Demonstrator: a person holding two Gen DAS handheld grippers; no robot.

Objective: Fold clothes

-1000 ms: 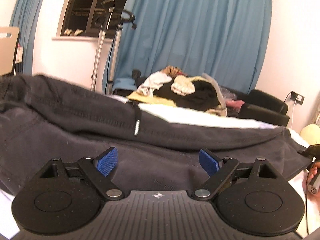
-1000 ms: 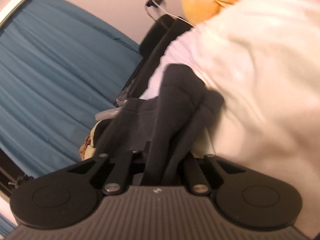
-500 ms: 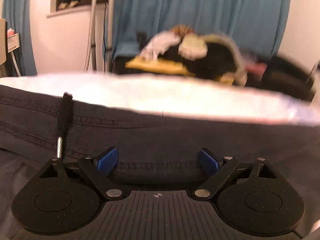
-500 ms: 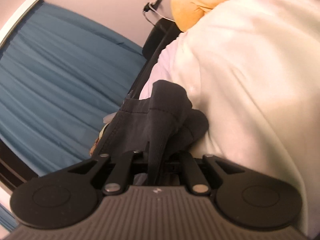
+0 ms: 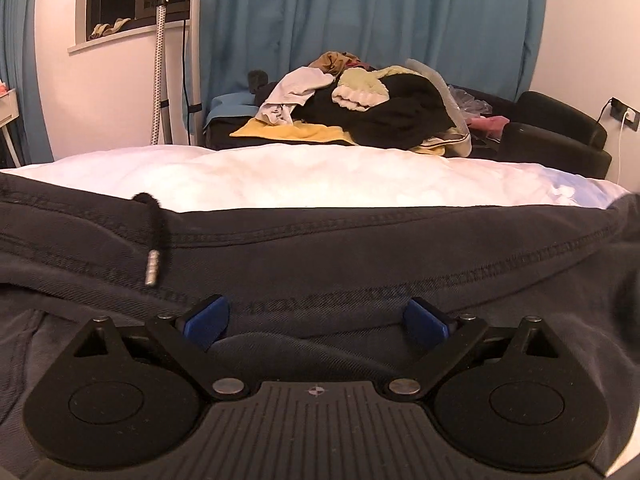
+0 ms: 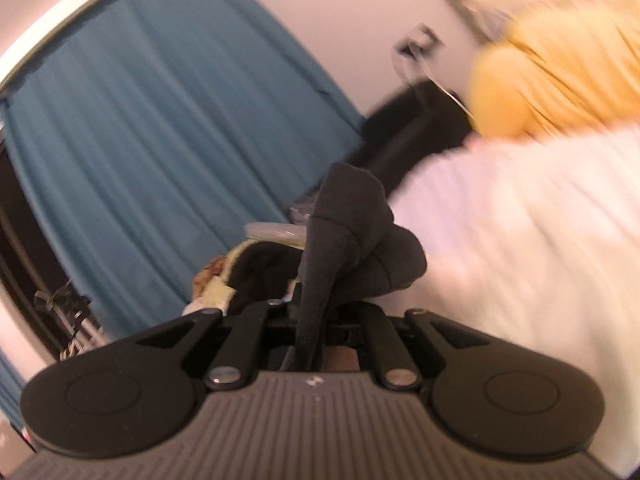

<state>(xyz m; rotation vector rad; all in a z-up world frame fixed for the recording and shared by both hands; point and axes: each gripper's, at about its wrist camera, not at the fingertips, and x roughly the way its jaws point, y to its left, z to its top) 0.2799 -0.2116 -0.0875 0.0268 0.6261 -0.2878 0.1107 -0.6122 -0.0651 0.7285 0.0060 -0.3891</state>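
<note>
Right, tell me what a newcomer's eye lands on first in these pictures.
In the left wrist view, the dark grey garment fills the foreground on the white bed, its drawstring tip hanging left of centre, with the left tool open over it. Behind it sits a jumbled clothes pile before the blue curtain. The right tool is shut on a bunched fold of the garment.

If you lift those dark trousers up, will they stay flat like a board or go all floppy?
Probably floppy: the dark trousers sag in soft folds on the white bedding, and the bit pinched in the right gripper bunches and droops. The thick stitched seams suggest fairly heavy cloth. The drawstring would likely dangle. The left gripper is open.
</note>
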